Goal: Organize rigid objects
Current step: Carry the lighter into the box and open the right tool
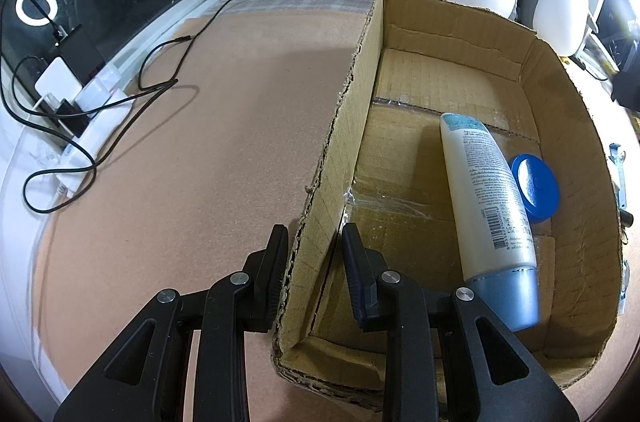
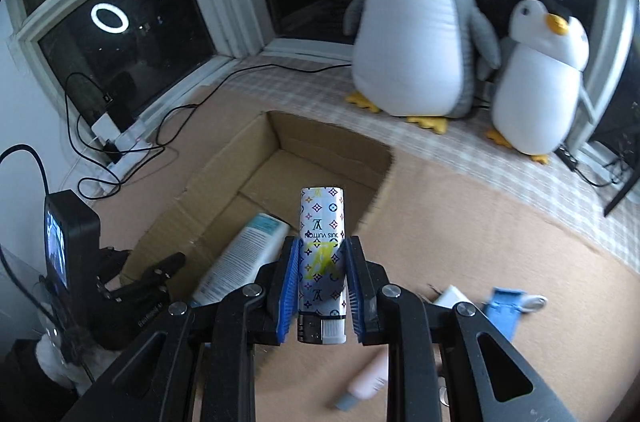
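A cardboard box lies open on the tan mat. Inside it lie a white lotion tube with a grey-blue cap and a blue round lid. My left gripper straddles the box's left wall, one finger outside and one inside, shut on the wall. My right gripper is shut on a white patterned lighter and holds it above the box, over the tube.
Two plush penguins stand behind the box by the window. A power strip with chargers and cables lies at the left. A pink bottle, a blue object and a white item lie on the mat at the right.
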`<state>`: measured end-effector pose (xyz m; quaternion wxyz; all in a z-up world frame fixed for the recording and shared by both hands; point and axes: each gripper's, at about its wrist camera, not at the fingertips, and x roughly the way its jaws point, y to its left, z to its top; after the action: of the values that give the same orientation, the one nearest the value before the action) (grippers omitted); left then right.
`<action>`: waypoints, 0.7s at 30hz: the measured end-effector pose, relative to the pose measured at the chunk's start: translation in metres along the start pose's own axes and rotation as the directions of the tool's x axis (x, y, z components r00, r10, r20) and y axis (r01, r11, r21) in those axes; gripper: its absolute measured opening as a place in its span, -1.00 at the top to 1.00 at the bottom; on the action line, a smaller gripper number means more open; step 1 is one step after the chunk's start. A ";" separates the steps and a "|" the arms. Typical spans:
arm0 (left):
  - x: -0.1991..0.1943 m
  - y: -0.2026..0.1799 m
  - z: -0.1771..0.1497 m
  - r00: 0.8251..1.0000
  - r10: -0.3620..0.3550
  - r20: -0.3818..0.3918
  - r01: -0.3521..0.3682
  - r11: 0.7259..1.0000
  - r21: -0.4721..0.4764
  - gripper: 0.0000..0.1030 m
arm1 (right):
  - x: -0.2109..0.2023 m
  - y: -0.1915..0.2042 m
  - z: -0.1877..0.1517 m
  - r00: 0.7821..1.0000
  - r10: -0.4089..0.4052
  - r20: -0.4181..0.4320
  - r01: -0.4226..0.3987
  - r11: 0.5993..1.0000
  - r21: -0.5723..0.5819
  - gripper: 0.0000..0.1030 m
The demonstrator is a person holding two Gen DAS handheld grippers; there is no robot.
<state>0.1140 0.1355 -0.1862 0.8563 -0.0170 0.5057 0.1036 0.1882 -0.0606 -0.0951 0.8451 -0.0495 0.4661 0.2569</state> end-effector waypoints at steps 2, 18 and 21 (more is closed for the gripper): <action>0.000 0.000 0.000 1.000 0.001 0.000 -0.001 1.000 0.001 0.49 | 0.007 0.008 0.003 1.000 0.009 -0.006 -0.009 1.000 -0.002 0.60; 0.001 0.000 -0.001 1.000 0.002 0.002 -0.002 1.000 0.002 0.49 | 0.044 0.046 0.000 0.999 0.001 -0.046 -0.004 0.997 -0.075 0.60; 0.001 0.000 -0.001 1.000 0.001 0.002 -0.001 1.000 0.001 0.49 | 0.044 0.047 0.000 0.999 -0.004 -0.035 0.001 0.996 -0.085 0.51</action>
<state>0.1137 0.1350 -0.1872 0.8568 -0.0160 0.5049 0.1039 0.1842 -0.0029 -0.1232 0.8344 -0.0907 0.4692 0.2745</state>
